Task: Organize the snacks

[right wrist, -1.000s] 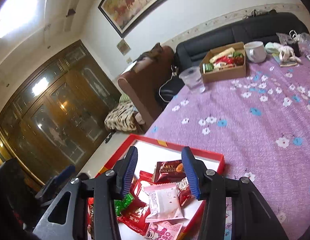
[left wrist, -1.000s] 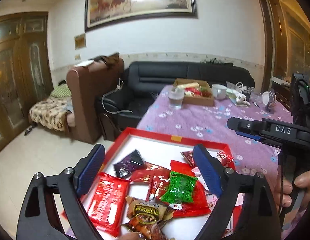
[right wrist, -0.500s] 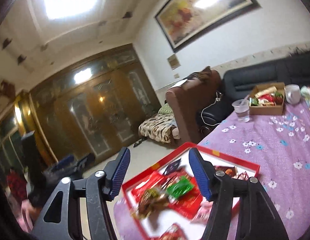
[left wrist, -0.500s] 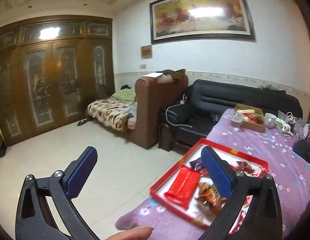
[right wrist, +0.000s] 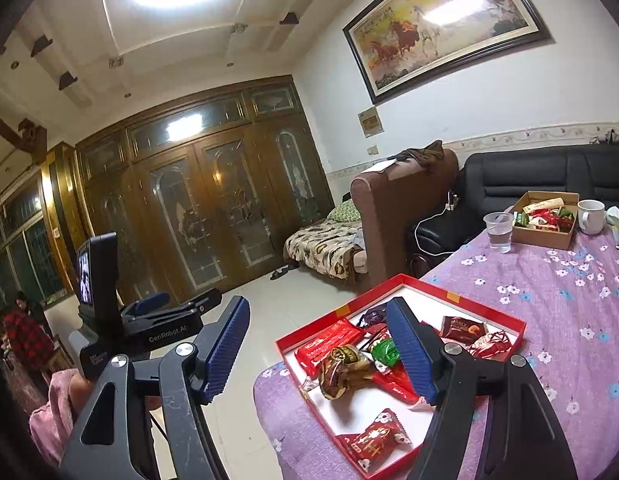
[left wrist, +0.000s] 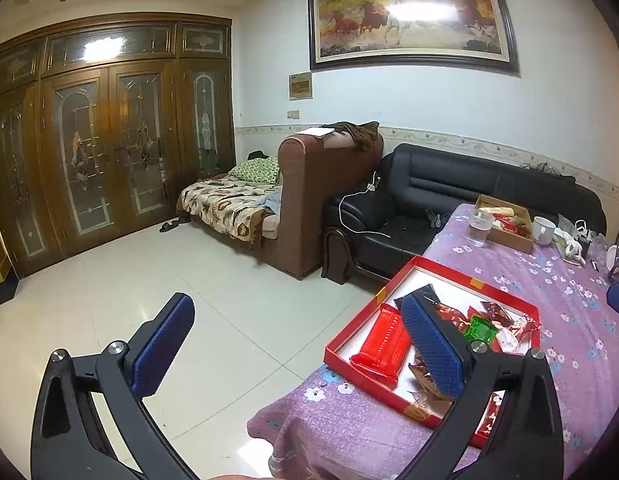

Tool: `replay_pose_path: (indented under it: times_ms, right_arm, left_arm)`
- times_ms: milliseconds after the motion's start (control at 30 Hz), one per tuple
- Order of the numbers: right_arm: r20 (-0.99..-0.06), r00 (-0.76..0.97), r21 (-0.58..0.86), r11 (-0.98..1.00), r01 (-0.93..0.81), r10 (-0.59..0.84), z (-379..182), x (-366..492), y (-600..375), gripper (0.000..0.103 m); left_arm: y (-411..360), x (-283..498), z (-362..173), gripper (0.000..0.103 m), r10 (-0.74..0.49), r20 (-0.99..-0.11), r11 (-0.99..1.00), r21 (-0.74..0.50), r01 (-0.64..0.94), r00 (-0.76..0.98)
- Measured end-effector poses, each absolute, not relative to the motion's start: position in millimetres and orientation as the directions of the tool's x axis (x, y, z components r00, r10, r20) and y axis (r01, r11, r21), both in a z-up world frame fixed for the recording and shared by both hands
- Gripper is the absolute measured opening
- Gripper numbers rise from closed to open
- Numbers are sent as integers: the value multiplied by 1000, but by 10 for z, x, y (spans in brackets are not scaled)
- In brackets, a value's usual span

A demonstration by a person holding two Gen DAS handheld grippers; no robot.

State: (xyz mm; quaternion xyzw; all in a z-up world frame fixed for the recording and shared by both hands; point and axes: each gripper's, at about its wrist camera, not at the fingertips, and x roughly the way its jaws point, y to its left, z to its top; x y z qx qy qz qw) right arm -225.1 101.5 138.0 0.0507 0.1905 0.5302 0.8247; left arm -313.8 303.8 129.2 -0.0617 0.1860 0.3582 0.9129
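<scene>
A red tray (left wrist: 461, 270) (right wrist: 485, 309) with a white floor sits at the near corner of the purple flowered table. It holds several wrapped snacks: a long red pack (left wrist: 383, 340) (right wrist: 327, 340), a green sweet (left wrist: 480, 329) (right wrist: 385, 350), a brown pack (right wrist: 343, 368) and a red pack (right wrist: 373, 440). My left gripper (left wrist: 297, 350) is open and empty, held back off the table's corner over the floor. My right gripper (right wrist: 315, 354) is open and empty, back from the tray. The left gripper's body also shows in the right wrist view (right wrist: 149, 320).
A cardboard box of snacks (left wrist: 507, 222) (right wrist: 545, 218), a plastic cup of water (left wrist: 479, 226) (right wrist: 498, 232) and a white mug (left wrist: 543, 230) (right wrist: 590, 216) stand at the table's far end. A black sofa (left wrist: 449, 188) and a brown armchair (left wrist: 313, 200) lie beyond. White tiled floor (left wrist: 149, 280) lies to the left.
Both grippers have pulled back and up from right over the tray. The tray now looks smaller and farther off. Both stayed open and empty.
</scene>
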Motion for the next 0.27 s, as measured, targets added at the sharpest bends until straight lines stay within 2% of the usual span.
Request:
replay_pose_path:
  times_ms: [267]
  right_arm:
    - [-292, 347, 317, 432, -844, 891, 1228, -2135, 1093, 73]
  left_arm:
    - [3014, -3089, 1300, 103, 625, -383, 746, 37, -664, 680]
